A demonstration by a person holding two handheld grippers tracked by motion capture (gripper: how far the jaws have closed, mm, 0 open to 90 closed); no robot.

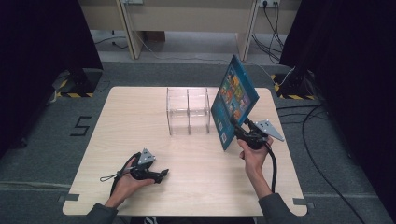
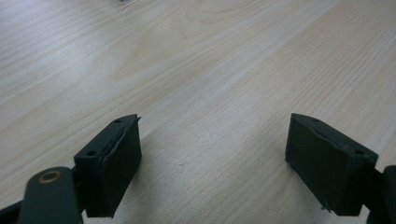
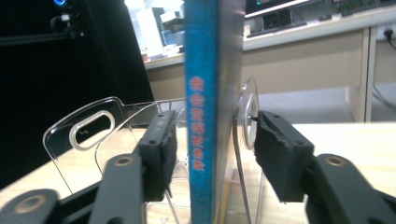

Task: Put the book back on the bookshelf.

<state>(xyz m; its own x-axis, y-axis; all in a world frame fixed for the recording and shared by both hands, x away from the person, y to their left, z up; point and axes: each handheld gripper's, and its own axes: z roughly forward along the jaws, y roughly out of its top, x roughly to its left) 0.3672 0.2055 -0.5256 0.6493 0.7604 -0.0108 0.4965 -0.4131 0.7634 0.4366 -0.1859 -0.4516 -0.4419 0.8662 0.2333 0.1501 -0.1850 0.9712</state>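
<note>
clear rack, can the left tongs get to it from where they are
Probably yes: the left tongs rest open on the table, and only bare wood lies between them and the clear rack.

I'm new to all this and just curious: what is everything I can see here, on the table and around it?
Book: one, blue with a colourful cover, upright on the table's right side, beside the rack.
Rack: one, clear plastic with dividers, table's far middle.
Table: one, light wood.
Cables: several, black, on the grey floor at right.
Left claw: black, open over bare tabletop.
Right claw: black, jaws either side of the book's spine, gaps showing.
</note>
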